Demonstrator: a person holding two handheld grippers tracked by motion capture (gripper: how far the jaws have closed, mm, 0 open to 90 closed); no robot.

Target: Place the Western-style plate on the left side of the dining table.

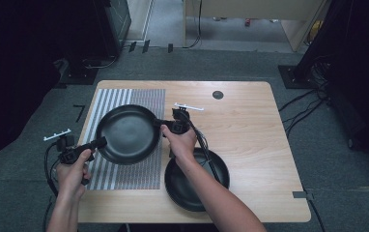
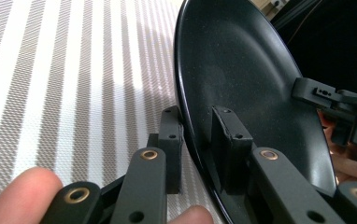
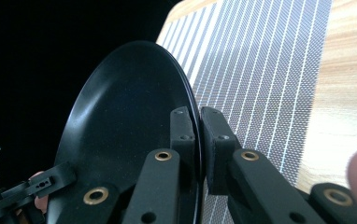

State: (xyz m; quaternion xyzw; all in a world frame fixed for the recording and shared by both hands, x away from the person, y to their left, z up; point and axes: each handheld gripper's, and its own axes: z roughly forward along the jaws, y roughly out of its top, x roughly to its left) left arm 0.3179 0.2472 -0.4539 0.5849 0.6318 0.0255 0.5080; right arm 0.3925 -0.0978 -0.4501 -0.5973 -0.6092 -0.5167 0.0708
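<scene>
A black plate (image 1: 127, 134) hangs over the striped mat (image 1: 129, 176), held by both grippers at opposite rims. My left gripper (image 1: 98, 143) is shut on its left rim; in the left gripper view the jaws straddle the rim (image 2: 197, 140) of the plate (image 2: 246, 70), one inside the bowl and one outside. My right gripper (image 1: 161, 124) is shut on the right rim; the right gripper view shows its jaws pinched on the thin edge (image 3: 198, 135) of the plate (image 3: 125, 116). A second black plate (image 1: 187, 188) lies on the wooden table (image 1: 255, 130), partly under the right forearm.
The grey-and-white striped mat (image 2: 74, 84) covers the table's left part. A small black round disc (image 1: 218, 94) sits near the far edge. Bare wood (image 3: 349, 93) lies to the right of the mat. Cables trail on the floor at the right.
</scene>
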